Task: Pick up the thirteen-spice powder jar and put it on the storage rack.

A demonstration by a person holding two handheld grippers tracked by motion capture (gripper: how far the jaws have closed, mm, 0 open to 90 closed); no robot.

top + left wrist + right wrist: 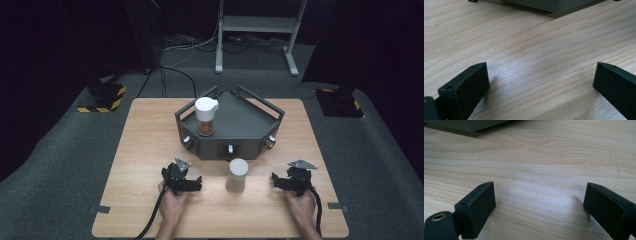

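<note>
Left tool at 7 o'clock, right tool at 5 o'clock; both low, jaws spread wide, gripping nothing.

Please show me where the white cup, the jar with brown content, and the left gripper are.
white cup point(237, 174): high view, on the middle of its side wall.
jar point(205, 120): high view, on its clear body, standing on the dark tray.
left gripper point(541, 82): left gripper view, midway between its fingertips, over bare wood.

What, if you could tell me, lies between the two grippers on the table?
In the high view, a white cup stands on the table between the left gripper and the right gripper.
</note>
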